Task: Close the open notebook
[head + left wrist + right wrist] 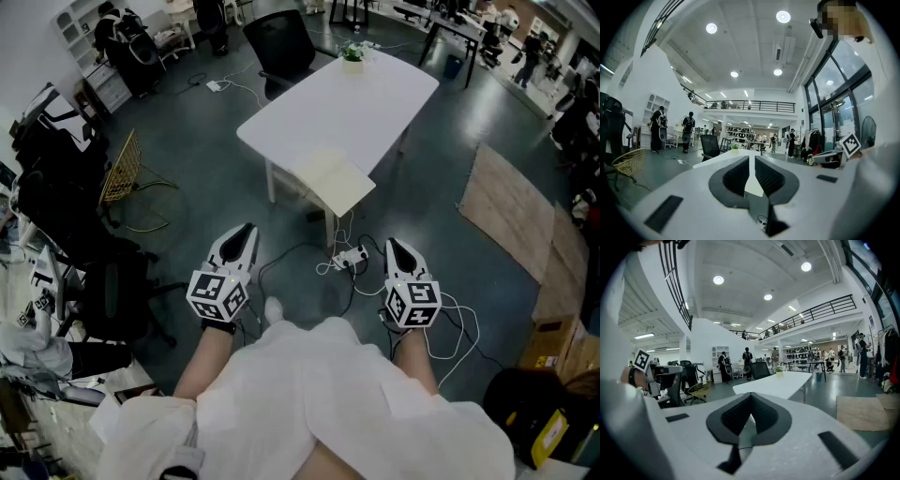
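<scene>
We record left gripper [246, 230] fingers [736, 176] a narrow slit apart, holding nothing, right gripper [392, 246] fingers [764, 416] closed tip to tip, empty, open cream paper notebook [333, 178] flat on white rectangular desk [366, 103] corner, well ahead of both fingers

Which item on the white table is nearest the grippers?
The open notebook, lying flat at the table's near corner; the potted plant stands at the far end.
</scene>
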`<action>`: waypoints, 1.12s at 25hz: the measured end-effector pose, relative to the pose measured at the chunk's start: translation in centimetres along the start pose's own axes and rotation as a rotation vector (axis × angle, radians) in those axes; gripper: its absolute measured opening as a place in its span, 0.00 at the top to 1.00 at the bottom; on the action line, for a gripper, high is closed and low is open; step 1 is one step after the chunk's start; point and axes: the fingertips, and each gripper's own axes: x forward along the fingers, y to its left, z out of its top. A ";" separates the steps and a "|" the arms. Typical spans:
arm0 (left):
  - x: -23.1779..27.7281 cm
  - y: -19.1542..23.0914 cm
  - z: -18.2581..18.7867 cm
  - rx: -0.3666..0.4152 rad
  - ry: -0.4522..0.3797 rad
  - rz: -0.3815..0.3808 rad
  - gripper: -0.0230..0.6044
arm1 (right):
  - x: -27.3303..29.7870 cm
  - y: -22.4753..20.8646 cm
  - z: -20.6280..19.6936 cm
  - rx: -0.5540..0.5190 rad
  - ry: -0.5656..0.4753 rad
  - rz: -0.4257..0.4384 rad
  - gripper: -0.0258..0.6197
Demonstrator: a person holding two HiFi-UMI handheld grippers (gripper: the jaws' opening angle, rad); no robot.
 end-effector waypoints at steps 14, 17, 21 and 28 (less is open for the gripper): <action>-0.3 -0.5 -0.1 -0.010 0.008 0.003 0.91 | -0.5 0.0 0.3 -0.004 0.000 0.009 0.96; -0.6 -0.4 -0.1 -0.009 0.014 0.006 0.91 | -0.1 0.3 0.1 0.017 0.002 0.027 0.96; -0.8 -0.2 0.2 -0.006 0.014 0.011 0.91 | 0.1 0.9 -0.5 0.052 0.008 0.045 0.95; -1.7 -1.1 -0.1 -0.011 0.035 0.001 0.91 | 0.2 1.5 -1.3 0.048 0.045 0.059 0.92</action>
